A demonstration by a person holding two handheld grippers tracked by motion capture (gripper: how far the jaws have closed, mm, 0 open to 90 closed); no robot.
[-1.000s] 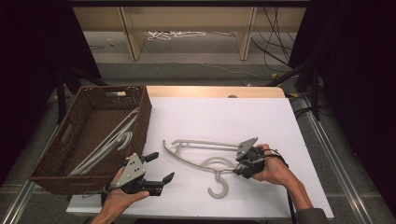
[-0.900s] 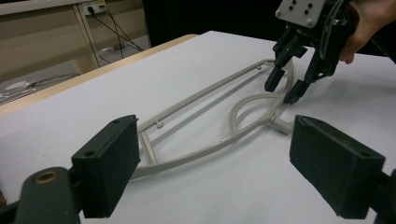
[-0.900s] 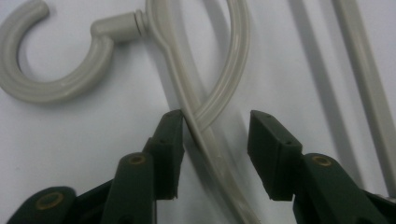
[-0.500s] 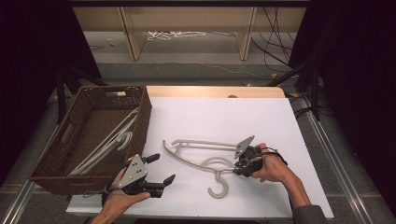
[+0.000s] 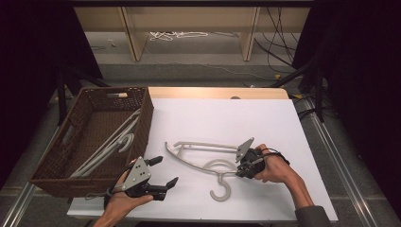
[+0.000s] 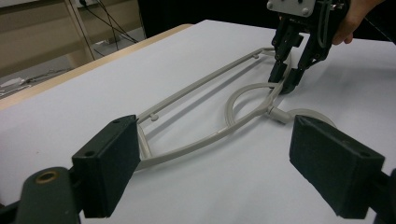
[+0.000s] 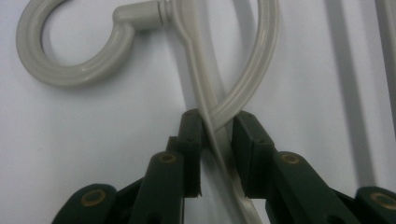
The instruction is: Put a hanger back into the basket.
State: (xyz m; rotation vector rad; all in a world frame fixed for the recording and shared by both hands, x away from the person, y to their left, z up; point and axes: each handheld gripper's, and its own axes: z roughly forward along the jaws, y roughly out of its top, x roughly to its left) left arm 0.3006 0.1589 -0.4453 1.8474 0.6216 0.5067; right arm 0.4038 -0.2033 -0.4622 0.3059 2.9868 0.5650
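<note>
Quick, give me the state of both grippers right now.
Left gripper: open, holding nothing.
Right gripper: jaws have just been closing, clamped on the grey plastic hanger near its hook.

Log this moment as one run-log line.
right gripper: fingers just closing on hanger | left gripper: open, idle | hanger: flat on table | basket: holds hangers

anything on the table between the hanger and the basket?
Nothing visible. The hanger lies flat with the right gripper closing on its arm; bare table runs to the basket. The left gripper hovers nearer the front edge.
</note>
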